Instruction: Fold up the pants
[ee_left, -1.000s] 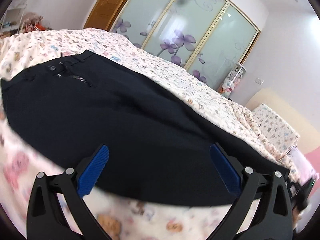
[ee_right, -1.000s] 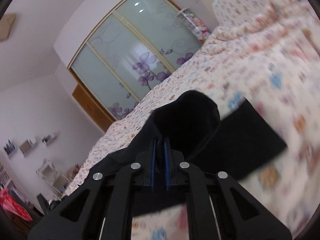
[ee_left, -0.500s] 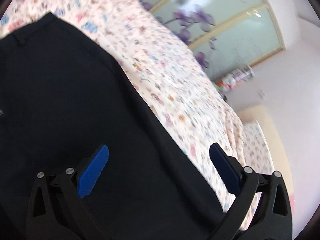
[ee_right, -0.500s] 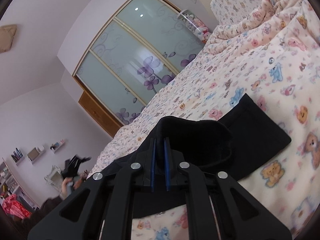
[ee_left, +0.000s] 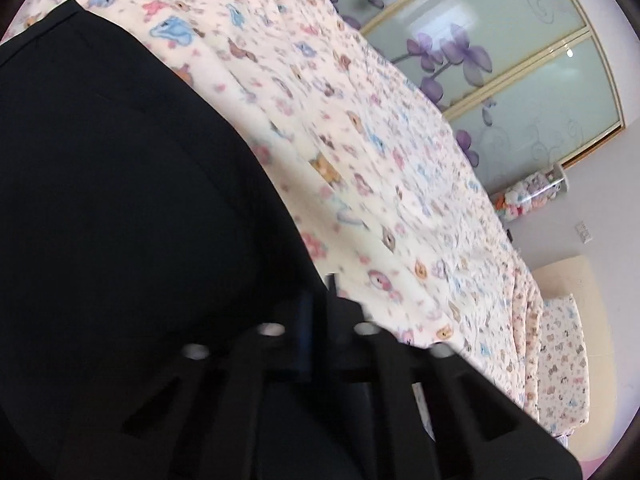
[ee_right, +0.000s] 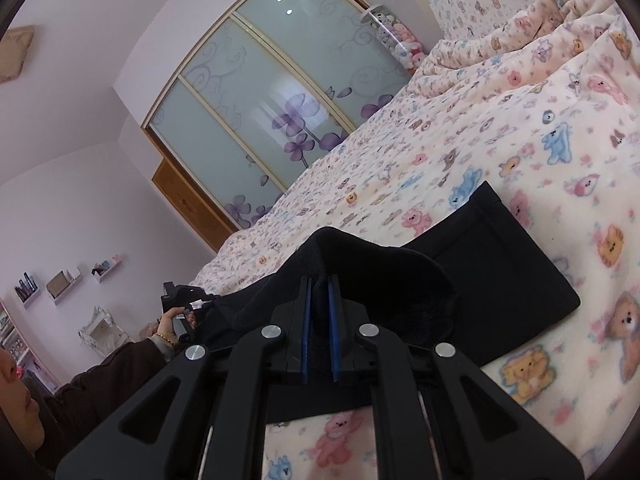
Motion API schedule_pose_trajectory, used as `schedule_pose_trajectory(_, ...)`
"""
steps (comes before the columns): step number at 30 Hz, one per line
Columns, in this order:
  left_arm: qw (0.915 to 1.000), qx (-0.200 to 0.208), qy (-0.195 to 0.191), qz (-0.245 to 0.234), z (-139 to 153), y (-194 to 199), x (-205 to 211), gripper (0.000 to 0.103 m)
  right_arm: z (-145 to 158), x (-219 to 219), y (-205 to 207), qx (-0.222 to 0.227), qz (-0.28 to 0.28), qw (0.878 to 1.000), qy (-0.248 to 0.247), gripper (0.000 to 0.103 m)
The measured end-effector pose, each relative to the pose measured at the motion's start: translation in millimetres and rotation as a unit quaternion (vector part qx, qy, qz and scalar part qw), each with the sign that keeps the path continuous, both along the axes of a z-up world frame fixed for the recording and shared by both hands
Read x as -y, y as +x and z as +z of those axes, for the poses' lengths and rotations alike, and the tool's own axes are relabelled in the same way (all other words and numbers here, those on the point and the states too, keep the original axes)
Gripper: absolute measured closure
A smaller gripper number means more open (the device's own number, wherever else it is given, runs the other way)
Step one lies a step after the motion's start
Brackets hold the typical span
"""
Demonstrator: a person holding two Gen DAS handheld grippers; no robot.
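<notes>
Black pants (ee_left: 120, 200) lie across a bed with a cartoon-print blanket (ee_left: 360, 140). In the left wrist view my left gripper (ee_left: 318, 304) sits at the pants' long edge, its jaws closing with the dark fabric pinched between the blue pads. In the right wrist view my right gripper (ee_right: 319, 292) is shut on a raised fold of the pants (ee_right: 500, 272), lifting it off the blanket; the hem end lies flat beyond it. A hand (ee_right: 170, 324) holding the other gripper shows far left at the pants' other end.
Sliding glass wardrobe doors (ee_left: 500, 60) with purple flowers stand behind the bed. A matching pillow (ee_left: 560, 360) lies at the headboard end, with plush toys (ee_left: 528, 196) on a corner shelf. A person's dark sleeve (ee_right: 100, 376) is at the lower left, wall shelves (ee_right: 60, 280) behind.
My left gripper swept along the pants to their edge and its wide-open jaws came together on the fabric. The right gripper stayed put, still holding its fold.
</notes>
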State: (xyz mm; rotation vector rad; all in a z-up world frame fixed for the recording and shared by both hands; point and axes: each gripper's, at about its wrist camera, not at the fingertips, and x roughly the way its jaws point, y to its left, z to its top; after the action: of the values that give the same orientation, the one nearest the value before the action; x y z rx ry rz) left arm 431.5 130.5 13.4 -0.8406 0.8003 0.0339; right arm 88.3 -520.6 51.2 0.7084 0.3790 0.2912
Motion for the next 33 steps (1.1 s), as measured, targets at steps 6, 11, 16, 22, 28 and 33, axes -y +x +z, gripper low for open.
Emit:
schedule_pose_trajectory(6,0.9988,0.038,-0.003,0.031,15,-42,-7,0.102,4,0,-5,0.005,-0.017,1.000,-0.008,0.095)
schedule_pose_trajectory(11,0.9933,0.105,0.041,0.027,66,-113,-12,0.102,16,6,-1,0.011,-0.052,0.998,-0.021,0.095)
schedule_pose_trajectory(16,0.9833,0.175,0.027,0.042,99,-218,-31,0.102,32,21,12,0.027,-0.089,0.996,-0.013,0.095)
schedule_pose_trajectory(22,0.9756,0.197,0.094,0.015,75,-349,-11,0.101,53,24,6,0.078,-0.135,0.985,-0.069,0.095)
schedule_pose_trajectory(28,0.9951,0.099,0.005,0.006,-18,-387,-15,0.099,-1,37,-13,-0.125,-0.163,0.977,-0.058,0.093)
schedule_pose_trajectory(33,0.9844,0.172,0.014,0.033,-8,-408,-14,0.044,9,37,-55,-0.133,-0.182,0.974,-0.003,0.030)
